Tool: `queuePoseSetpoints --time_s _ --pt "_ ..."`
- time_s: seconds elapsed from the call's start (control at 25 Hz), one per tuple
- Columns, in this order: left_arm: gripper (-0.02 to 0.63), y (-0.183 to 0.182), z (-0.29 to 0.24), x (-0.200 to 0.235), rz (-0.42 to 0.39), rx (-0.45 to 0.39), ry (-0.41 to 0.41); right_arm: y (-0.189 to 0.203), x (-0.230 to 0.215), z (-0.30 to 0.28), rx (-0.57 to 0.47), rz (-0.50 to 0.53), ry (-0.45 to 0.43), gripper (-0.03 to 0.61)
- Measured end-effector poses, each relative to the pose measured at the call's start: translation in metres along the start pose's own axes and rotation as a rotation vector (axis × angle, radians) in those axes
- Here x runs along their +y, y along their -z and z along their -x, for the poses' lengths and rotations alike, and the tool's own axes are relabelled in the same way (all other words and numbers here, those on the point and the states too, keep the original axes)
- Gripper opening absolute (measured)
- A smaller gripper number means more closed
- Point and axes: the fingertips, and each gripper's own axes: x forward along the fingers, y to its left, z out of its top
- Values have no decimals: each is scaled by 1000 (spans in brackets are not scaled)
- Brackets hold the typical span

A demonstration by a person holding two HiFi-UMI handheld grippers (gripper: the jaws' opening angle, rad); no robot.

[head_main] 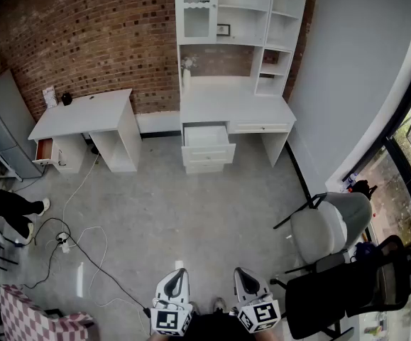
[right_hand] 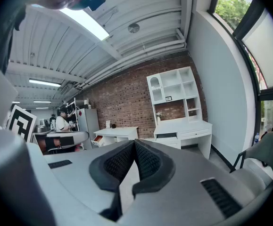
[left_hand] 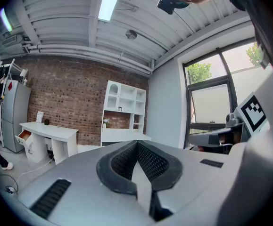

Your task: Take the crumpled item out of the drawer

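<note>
Standoff before the approach. The jaws of the left gripper [left_hand: 137,147] and the right gripper [right_hand: 133,145] are pressed together, with nothing between them. One open drawer [head_main: 206,136], in the white desk [head_main: 237,105], lies far ahead of the jaws. A second open drawer [head_main: 44,149] lies far ahead and to their left. The crumpled item cannot be made out at this range and is presumably inside one of them. Likely faults: heading for the wrong drawer; snagging the floor cable [head_main: 77,244] left of the jaws; arriving with the jaws unopened and pushing the item deeper.
</note>
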Motion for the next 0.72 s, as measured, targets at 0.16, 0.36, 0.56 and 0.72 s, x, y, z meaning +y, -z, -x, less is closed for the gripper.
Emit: queuePoseSetpoints --time_s 0.16,0.36,0.56,0.72 --pt "25 2 -1 -8 1 1 0 2 -5 5 3 4 -4 14" --pt "25 1 -5 -16 3 0 1 0 -12 10 1 -3 -8 14" --pt "25 1 -9 -33 2 9 -3 -1 -26 22 -20 -31 -7 14" --pt "25 2 -21 -50 -6 11 -4 1 -44 25 -16 -52 -14 14"
